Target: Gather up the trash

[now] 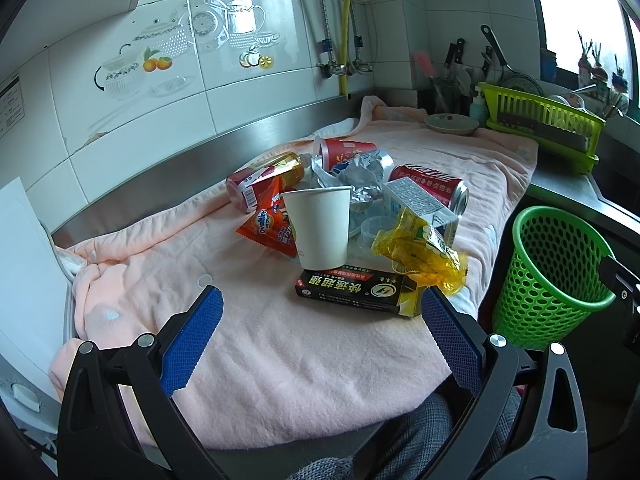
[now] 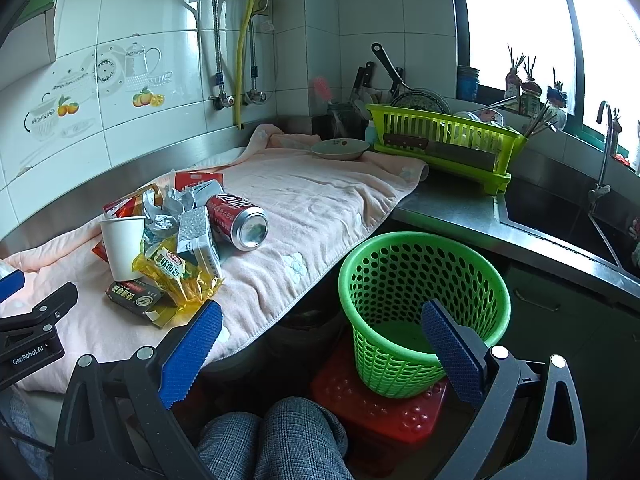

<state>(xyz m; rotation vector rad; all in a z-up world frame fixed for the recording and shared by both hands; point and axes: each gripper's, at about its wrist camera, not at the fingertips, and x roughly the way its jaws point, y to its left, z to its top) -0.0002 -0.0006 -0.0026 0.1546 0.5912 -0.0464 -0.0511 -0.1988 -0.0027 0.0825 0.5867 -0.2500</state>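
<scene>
Left gripper [image 1: 322, 308], bottom centre, spread wide and empty — the trash [image 1: 344, 208] heaps mid-frame on the pink towel [image 1: 260, 340]. Right gripper [image 2: 322, 322] likewise gapes empty, the green bin [image 2: 420, 280] lower right — trash at its left.

A towel [image 1: 280, 344] covers the desk, with the trash heaped at frame centre: paper cup [image 1: 319, 227] in front, carton box [image 1: 354, 289] before it, cans [image 1: 430, 188] behind. The mesh bin [image 2: 420, 304] stands on a stool [image 2: 384, 412] at lower right, off the desk edge.
</scene>
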